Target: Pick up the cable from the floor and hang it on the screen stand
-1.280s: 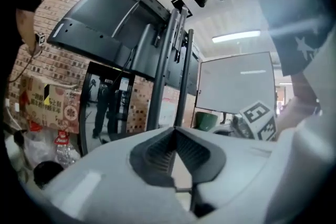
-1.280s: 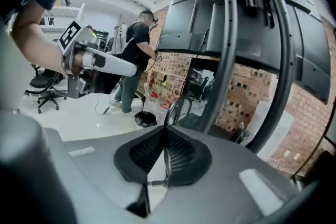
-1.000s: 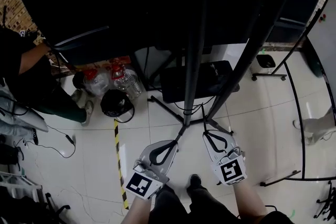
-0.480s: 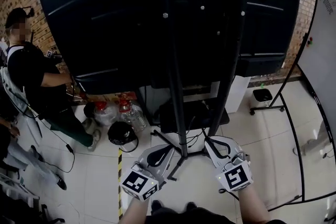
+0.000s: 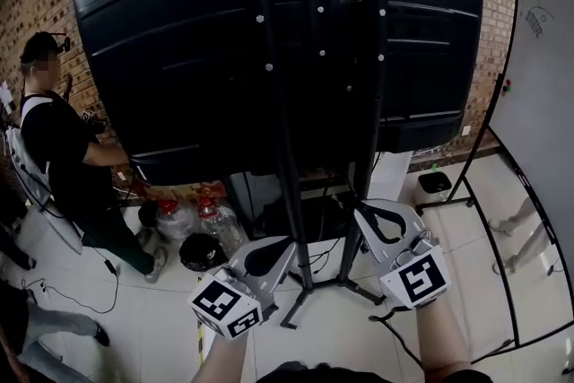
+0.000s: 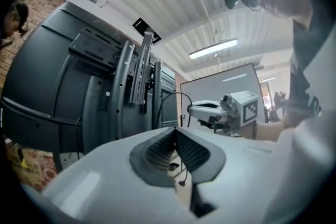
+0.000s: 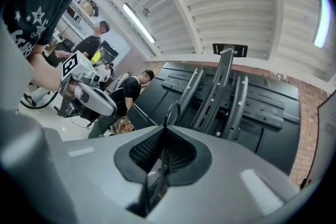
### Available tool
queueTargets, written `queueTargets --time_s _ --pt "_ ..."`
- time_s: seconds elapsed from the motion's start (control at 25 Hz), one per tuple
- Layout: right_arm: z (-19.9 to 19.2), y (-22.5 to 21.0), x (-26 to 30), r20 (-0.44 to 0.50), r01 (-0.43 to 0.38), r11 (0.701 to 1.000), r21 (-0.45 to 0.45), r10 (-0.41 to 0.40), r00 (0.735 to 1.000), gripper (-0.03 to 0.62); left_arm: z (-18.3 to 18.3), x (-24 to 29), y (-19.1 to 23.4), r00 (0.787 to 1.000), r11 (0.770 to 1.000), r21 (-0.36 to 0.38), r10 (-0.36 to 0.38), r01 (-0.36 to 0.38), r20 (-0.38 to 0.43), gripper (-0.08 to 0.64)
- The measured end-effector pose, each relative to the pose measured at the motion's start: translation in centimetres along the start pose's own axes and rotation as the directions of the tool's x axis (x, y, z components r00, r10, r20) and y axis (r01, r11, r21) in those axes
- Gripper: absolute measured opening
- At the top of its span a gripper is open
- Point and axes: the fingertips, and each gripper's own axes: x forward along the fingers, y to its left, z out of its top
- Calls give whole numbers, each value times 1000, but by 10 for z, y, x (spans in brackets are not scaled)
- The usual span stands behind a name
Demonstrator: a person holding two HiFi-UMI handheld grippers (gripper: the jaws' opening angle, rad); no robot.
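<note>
A thin black cable (image 6: 170, 96) arcs from the tip of my left gripper (image 6: 174, 129) over to my right gripper (image 6: 210, 110). In the right gripper view the cable (image 7: 172, 110) loops out of the right gripper's (image 7: 165, 128) closed tips. Both grippers are shut on the cable. In the head view the left gripper (image 5: 285, 243) and right gripper (image 5: 360, 209) are raised side by side. They sit just in front of the black screen stand's uprights (image 5: 278, 148), behind the big black screen (image 5: 179, 58). A length of cable (image 5: 387, 315) dangles below the right hand.
A person in black (image 5: 63, 148) crouches at the left by the brick wall. Water bottles (image 5: 215, 220) and a round black object (image 5: 202, 251) lie by the stand's feet. A whiteboard on a wheeled frame (image 5: 538, 103) stands at the right, with a small black bin (image 5: 435, 184) near it.
Both grippers have risen from near the floor to the height of the stand's lower uprights, still carrying the cable. The head view has tilted up to show the whole screen back.
</note>
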Motion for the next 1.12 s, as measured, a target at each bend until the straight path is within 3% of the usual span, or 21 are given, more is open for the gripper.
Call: queueTargets --time_s 0.4,0.72,0.88,1.12 --pt "59 -53 25 -39 98 992 -79 -102 994 14 64 18 26 991 991 69 -117 112 72 3" --pt "72 -74 46 -50 155 977 -143 -164 985 14 97 33 43 989 991 89 -108 99 104 3" --pt "73 -111 54 -39 192 971 -145 -199 979 14 113 56 46 984 983 135 -136 120 114 3" --pt "98 -177 72 38 188 967 -169 -185 982 15 147 109 48 983 984 154 -108 85 146 3"
